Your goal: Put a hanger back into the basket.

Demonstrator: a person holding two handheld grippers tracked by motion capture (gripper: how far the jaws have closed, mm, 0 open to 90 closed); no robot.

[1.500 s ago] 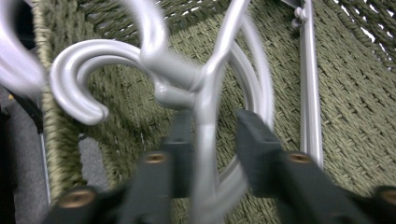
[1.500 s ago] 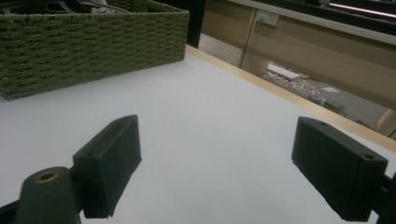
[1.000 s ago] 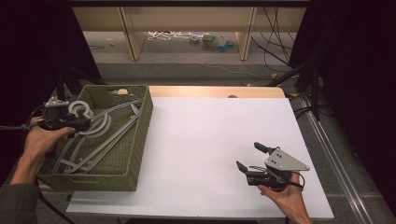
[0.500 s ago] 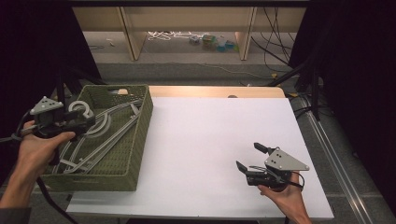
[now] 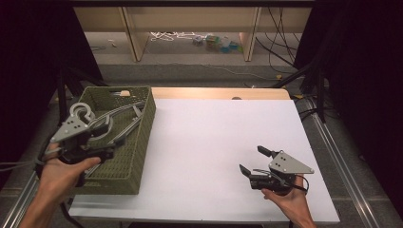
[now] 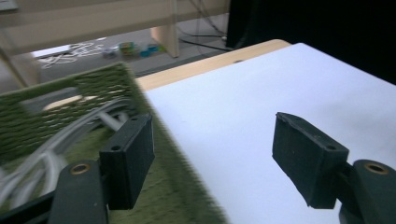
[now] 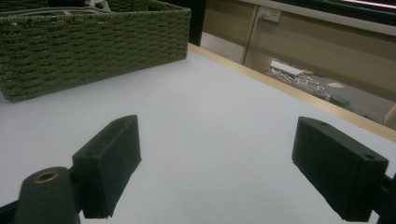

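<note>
Green woven basket (image 5: 124, 142) holding pale hangers (image 5: 121, 121) is sitting under the left gripper (image 6: 212, 158), whose jaws are gaping wide, gripping nothing. Right gripper (image 5: 253, 161) is resting well apart over the white table (image 5: 209, 137), jaws spread wide, empty.

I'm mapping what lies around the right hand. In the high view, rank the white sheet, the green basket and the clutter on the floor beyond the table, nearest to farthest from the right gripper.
1. White sheet, directly beneath the right gripper.
2. Green basket, far left.
3. Floor clutter, beyond the table.
</note>
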